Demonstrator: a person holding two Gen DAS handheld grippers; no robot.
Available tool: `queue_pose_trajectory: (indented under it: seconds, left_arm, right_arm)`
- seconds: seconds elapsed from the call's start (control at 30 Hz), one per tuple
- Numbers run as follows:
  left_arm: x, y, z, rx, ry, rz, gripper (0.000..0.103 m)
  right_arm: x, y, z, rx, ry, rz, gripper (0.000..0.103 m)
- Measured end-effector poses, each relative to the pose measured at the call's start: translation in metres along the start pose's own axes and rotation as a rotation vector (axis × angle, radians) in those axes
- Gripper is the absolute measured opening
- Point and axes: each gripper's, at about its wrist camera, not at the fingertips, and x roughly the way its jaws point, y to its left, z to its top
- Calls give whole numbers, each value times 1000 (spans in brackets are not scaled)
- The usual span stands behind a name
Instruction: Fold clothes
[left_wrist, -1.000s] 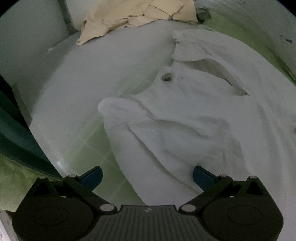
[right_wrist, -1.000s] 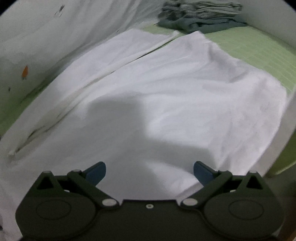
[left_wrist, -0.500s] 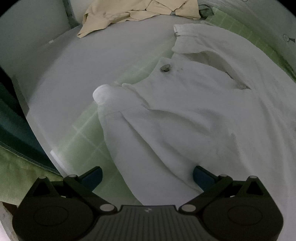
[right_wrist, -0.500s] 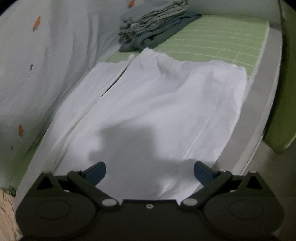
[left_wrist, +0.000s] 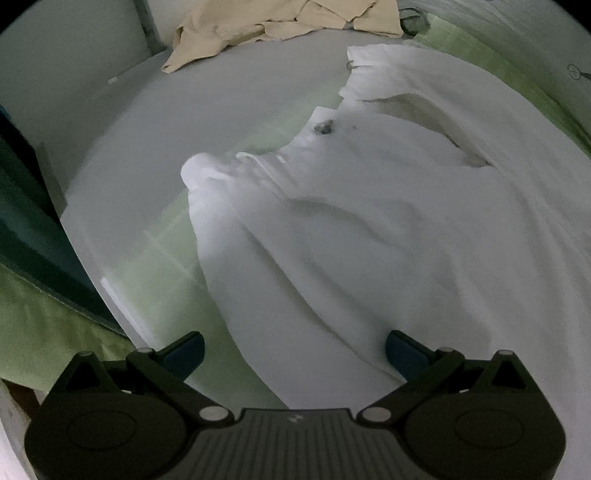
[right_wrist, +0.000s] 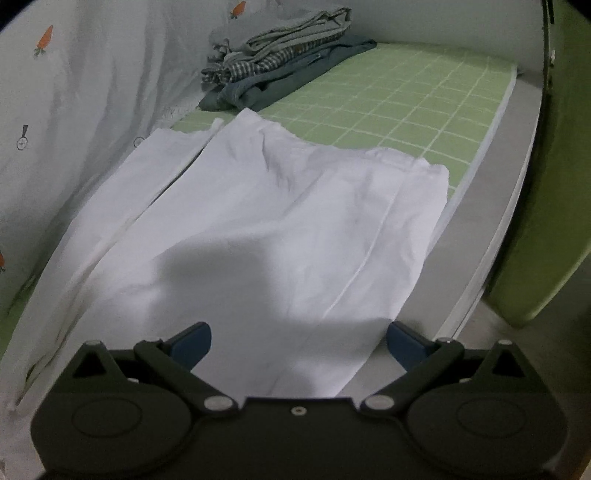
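**Operator:** Left wrist view first. Nearest me, my left gripper (left_wrist: 293, 352) stands spread wide, blue fingertips (left_wrist: 186, 350) well apart, nothing clamped. The left tip hangs over the green checked bed sheet (left_wrist: 166, 254); the right tip sits at or just above the white shirt (left_wrist: 369, 236), and I cannot tell if it touches.

**Observer:** What does that side show that the other doesn't?

**Operator:** The shirt's top end: a rounded fold at its left edge, then the button placket with a small dark spot, then the collar farther on. Beyond it, at the far end of the bed, lies a crumpled beige garment (left_wrist: 280, 26). None of that appears on the right wrist camera.

**Observer:** And the right?

**Operator:** My right gripper (right_wrist: 299, 347) is also wide open and empty, both tips over the white shirt's (right_wrist: 280, 229) lower part. A dark shadow falls on the cloth just ahead of the jaws. The shirt lies flat along the bed, its hem toward the far end, one edge near the right side of the green checked bed sheet (right_wrist: 424, 96), a narrower white panel beside the patterned white cloth (right_wrist: 74, 92) on the left. Farthest off, in the far left corner, sits a stack of folded clothes (right_wrist: 280, 55), grey, checked and blue.
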Motion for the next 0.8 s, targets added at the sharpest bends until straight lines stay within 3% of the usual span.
queue_pose_trajectory:
  seconds: [0.13, 0.23, 0.4, 0.53, 0.7, 0.8]
  left_arm:
    - [-1, -3, -3, -3, -2, 5, 103]
    - [-1, -3, -3, -8, -2, 8, 103]
    - [-1, -5, -5, -9, -5, 14, 103]
    - [-2, -4, -3, -1, -11, 16, 103]
    - [-5, 0, 3, -8, -71, 55, 102]
    - [-5, 9, 11, -61, -82, 29, 100]
  right_arm:
    - [3, 4, 3, -31, 5, -18, 91]
    - [5, 11, 5, -104, 15, -64, 78]
    - [4, 21, 2, -225, 15, -168, 43]
    - [-1, 14, 4, -186, -3, -175, 12]
    - [-11, 12, 4, -154, -42, -162, 8]
    - [-18, 22, 8, -166, -76, -154, 4]
